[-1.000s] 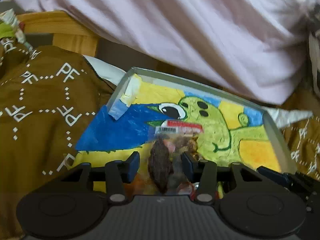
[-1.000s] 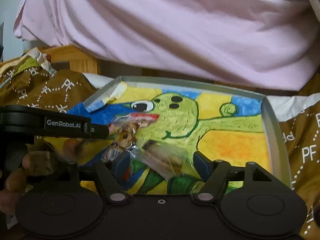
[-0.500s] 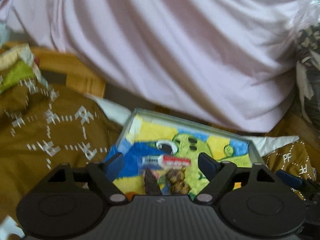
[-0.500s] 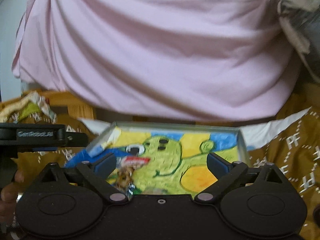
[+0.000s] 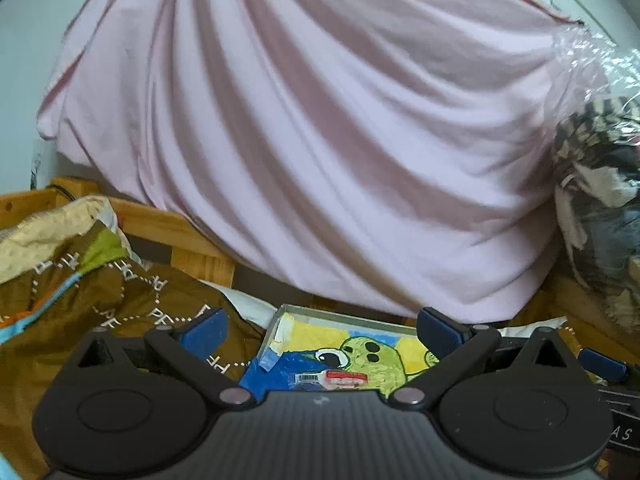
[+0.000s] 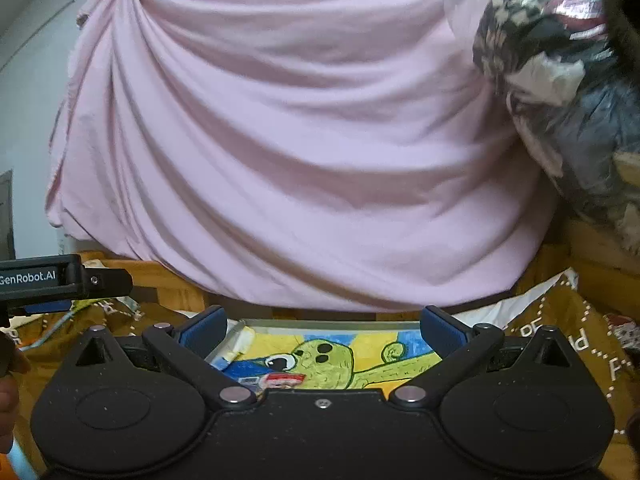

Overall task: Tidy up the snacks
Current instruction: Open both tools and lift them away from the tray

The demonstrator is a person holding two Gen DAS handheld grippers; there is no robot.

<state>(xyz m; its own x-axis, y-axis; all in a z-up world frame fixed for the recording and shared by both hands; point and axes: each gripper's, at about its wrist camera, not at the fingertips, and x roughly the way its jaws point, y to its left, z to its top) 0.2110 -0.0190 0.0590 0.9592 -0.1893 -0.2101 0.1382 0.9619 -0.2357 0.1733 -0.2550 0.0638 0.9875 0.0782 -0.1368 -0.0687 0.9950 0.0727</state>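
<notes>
A shallow grey tray [image 5: 344, 317] [image 6: 332, 323] with a yellow, blue and green cartoon lining lies on the brown bedding. In it rests a clear snack bag with a red label [image 5: 347, 379] [image 6: 285, 379], mostly hidden behind the gripper bodies. My left gripper [image 5: 322, 330] hangs open above and behind the tray, nothing between its blue pads. My right gripper [image 6: 323, 328] is open too, raised over the tray's near side and empty. The left gripper's black body [image 6: 60, 280] shows at the left edge of the right wrist view.
A large pink cloth [image 5: 320, 140] hangs behind the tray. Brown patterned bedding [image 5: 100, 312] lies left and right. A wooden bed frame [image 5: 180, 240] runs behind it. A clear plastic bag of dark items [image 6: 560, 80] hangs at the upper right. Fingers of a hand [image 6: 8, 392] show at the left edge.
Both grippers have opened wide, let go of the snack bags and pulled up and back from the tray. The bag with the red label stays in the tray.
</notes>
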